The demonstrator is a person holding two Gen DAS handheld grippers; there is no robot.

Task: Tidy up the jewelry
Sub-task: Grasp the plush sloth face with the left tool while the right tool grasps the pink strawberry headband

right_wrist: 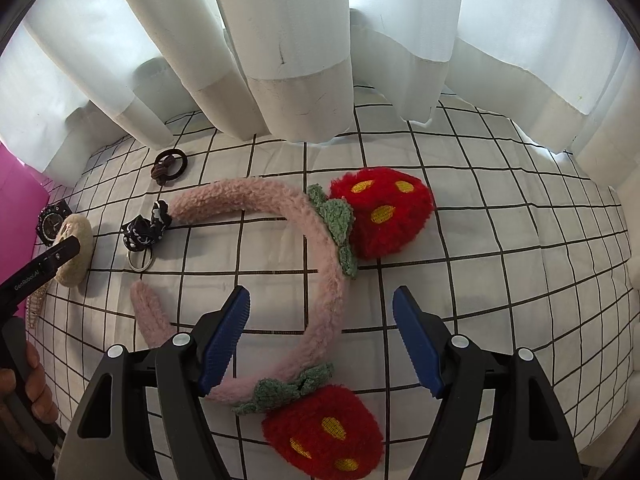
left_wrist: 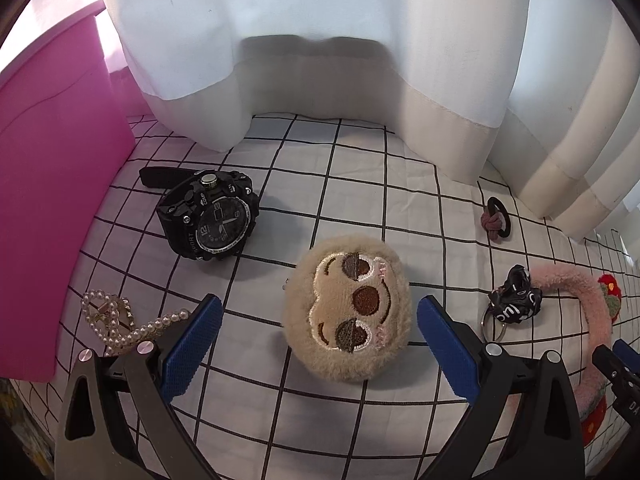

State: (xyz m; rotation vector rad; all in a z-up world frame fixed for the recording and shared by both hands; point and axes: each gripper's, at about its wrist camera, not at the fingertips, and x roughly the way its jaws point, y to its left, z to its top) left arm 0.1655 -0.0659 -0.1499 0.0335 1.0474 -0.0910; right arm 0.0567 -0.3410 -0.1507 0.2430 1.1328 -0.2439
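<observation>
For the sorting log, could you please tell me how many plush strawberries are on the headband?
2. One strawberry sits at the far bend of the pink headband, near the curtain; the other strawberry lies at the near end, between the right gripper's fingers. None seems hidden.

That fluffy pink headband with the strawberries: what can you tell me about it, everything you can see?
The fluffy pink headband is a curved plush arc lying flat on the white black-gridded cloth. Two red plush strawberries with yellow seeds and green knitted leaves sit on its outer edge. One end rests against a black-and-white bow keyring. The right tongs hang open around its middle, not gripping it.
</observation>
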